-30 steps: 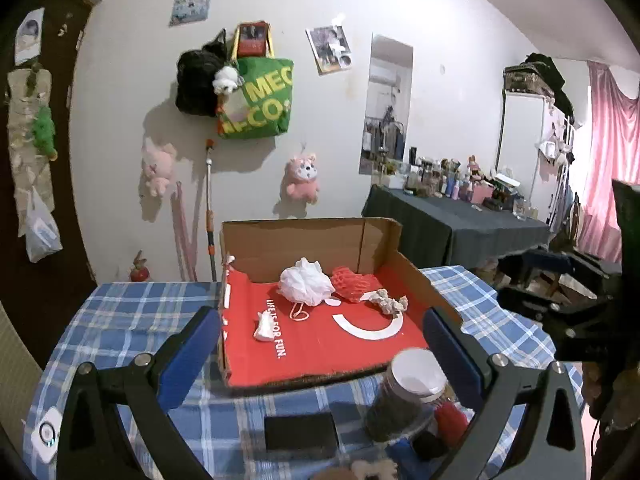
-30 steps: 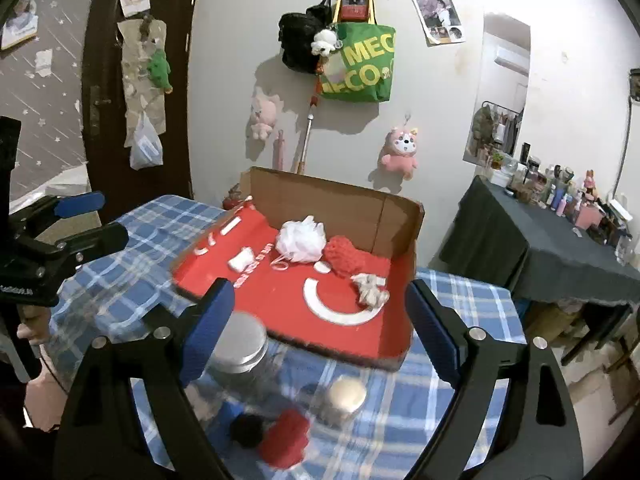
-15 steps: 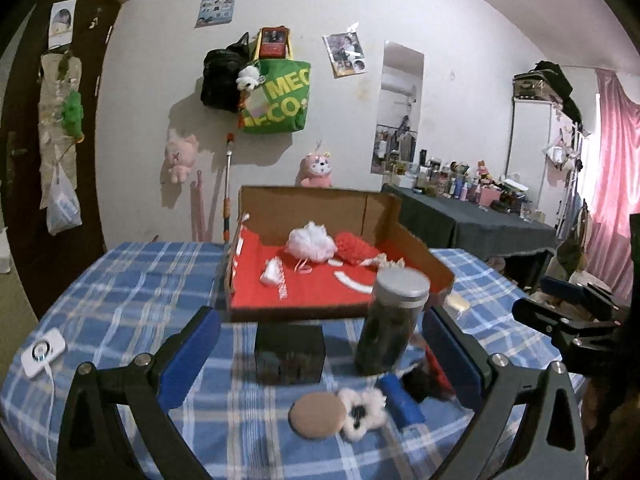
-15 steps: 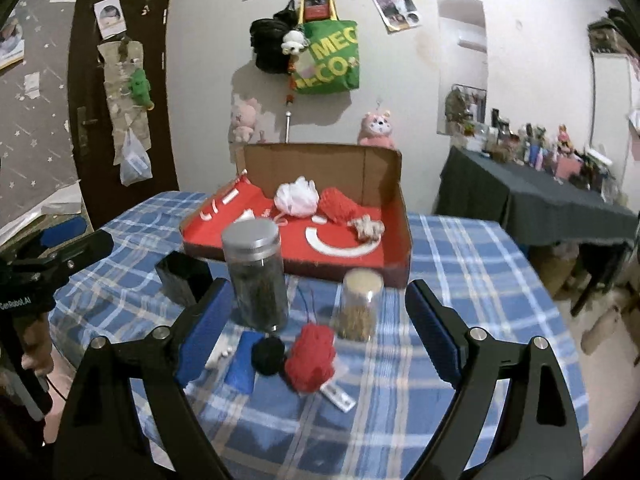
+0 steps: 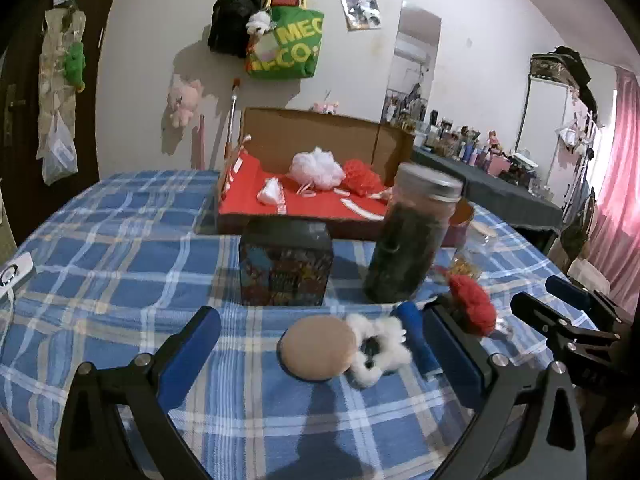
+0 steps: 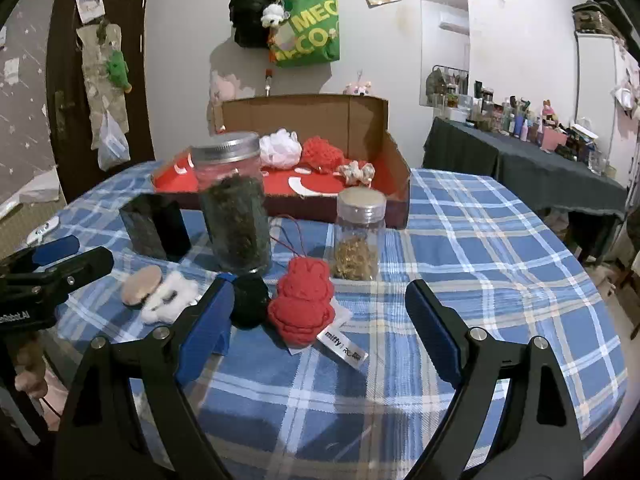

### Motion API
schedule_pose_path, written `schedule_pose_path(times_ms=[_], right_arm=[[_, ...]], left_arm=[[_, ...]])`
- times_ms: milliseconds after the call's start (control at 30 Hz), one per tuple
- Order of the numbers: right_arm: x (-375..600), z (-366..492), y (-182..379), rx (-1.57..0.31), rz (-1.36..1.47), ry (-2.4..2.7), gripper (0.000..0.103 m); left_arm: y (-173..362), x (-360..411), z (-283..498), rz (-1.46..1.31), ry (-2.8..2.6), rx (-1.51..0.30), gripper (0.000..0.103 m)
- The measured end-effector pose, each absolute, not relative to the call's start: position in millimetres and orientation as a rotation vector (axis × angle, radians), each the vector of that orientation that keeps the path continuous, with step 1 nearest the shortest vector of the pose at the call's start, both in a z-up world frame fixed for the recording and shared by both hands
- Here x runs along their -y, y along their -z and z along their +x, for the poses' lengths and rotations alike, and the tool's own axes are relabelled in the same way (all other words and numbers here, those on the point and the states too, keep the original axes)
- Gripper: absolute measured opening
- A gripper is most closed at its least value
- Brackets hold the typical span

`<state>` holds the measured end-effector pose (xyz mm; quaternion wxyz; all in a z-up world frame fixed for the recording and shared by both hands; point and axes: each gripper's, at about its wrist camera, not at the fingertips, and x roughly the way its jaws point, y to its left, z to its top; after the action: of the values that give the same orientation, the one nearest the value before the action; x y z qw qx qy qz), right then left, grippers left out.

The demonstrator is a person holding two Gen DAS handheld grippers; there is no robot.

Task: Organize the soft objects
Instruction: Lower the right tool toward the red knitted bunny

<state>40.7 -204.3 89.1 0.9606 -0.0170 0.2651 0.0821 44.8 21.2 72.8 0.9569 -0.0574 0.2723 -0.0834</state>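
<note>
The red knitted toy (image 6: 303, 298) lies just ahead, between the empty right tool's (image 6: 320, 312) wide-open jaws.

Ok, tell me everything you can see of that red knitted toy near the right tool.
The red knitted toy is a small crocheted-looking figure of red yarn with a rounded head and a wider body. It lies flat on the blue checked tablecloth. A white tag printed "miffy" sticks out from under it. A black pom-pom sits against its left side. It lies just ahead of the open right tool, untouched by it.
</note>
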Motion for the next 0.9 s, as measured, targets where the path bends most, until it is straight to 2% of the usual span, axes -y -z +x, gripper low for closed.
schedule_pose_path(times_ms=[500,600,700,767,800,833,867,900], right_arm=[[213.8,72.8,-65.2,-0.627,0.013,-0.166,0.088],[216.7,80.5,-61.3,-0.656,0.037,-0.185,0.088],[215.9,86.8,-58.2,-0.675,0.043,-0.204,0.088],[214.8,91.1,-56.3,-0.686,0.046,-0.227,0.088],[214.5,92.7,-55.4,-0.692,0.049,-0.236,0.087],[214.1,94.4,-54.2,-0.698,0.051,-0.243,0.082],[213.6,94.7,-53.3,-0.700,0.050,-0.248,0.071],[213.1,94.6,-53.1,-0.700,0.048,-0.260,0.064]], left_arm=[[-43.0,-22.4,74.1,-0.063,0.107,-0.684,0.103],[-39.6,-24.1,79.3,-0.070,0.116,-0.708,0.098],[-35.4,-23.8,85.2,-0.078,0.152,-0.745,0.089],[-33.6,-24.2,88.4,-0.097,0.180,-0.762,0.076],[-33.1,-24.1,89.2,-0.105,0.192,-0.767,0.073],[-33.0,-23.6,89.8,-0.109,0.204,-0.768,0.066],[-33.4,-22.6,89.6,-0.108,0.213,-0.766,0.056],[-34.0,-20.5,89.3,-0.102,0.226,-0.767,0.052]])
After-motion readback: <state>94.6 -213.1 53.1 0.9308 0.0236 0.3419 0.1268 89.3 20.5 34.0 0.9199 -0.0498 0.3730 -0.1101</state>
